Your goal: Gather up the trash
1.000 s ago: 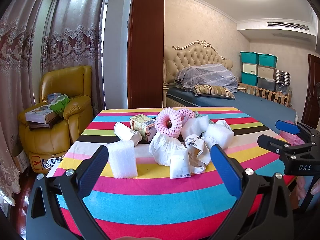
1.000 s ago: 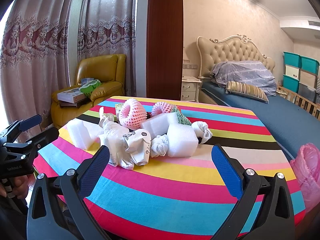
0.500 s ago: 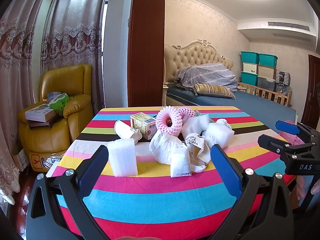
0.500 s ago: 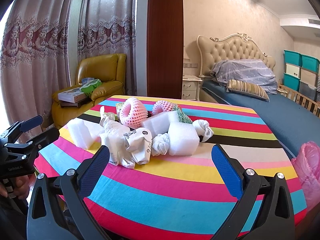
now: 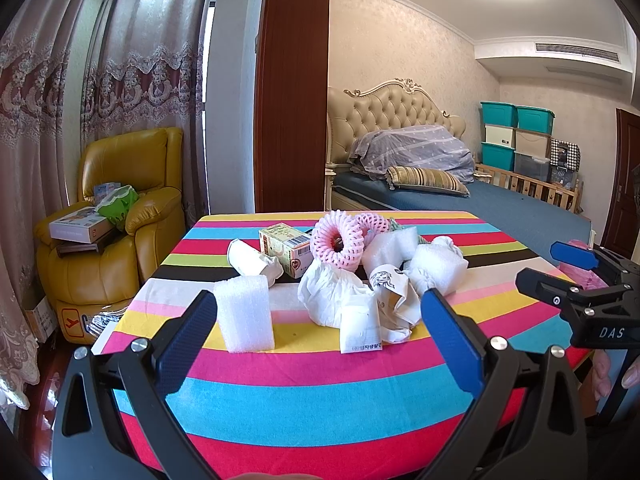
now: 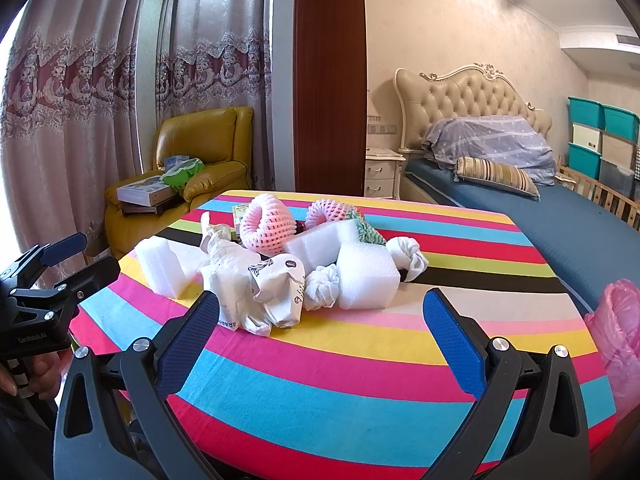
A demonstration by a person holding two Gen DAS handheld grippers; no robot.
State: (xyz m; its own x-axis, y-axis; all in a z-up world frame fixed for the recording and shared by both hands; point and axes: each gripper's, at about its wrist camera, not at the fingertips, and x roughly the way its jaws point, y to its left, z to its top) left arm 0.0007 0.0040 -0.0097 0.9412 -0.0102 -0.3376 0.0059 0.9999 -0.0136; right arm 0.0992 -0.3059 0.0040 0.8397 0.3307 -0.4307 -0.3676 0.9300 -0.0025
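Note:
A heap of trash lies on the striped table: a white foam block, crumpled white paper bags, a small carton, pink foam fruit nets, and a bubble-wrap block. My left gripper hovers open over the table's near edge, short of the foam block and bags. My right gripper is open too, in front of the paper bags. Each gripper shows at the side of the other's view. A pink plastic bag hangs off the table's right side.
A yellow armchair with boxes stands to the left by the curtains. Behind the table are a wooden pillar and a bed. Storage bins are stacked at the far right. A hand holds the left gripper's handle.
Both grippers have crept slightly closer to the trash pile; the trash itself has not moved and both stay open.

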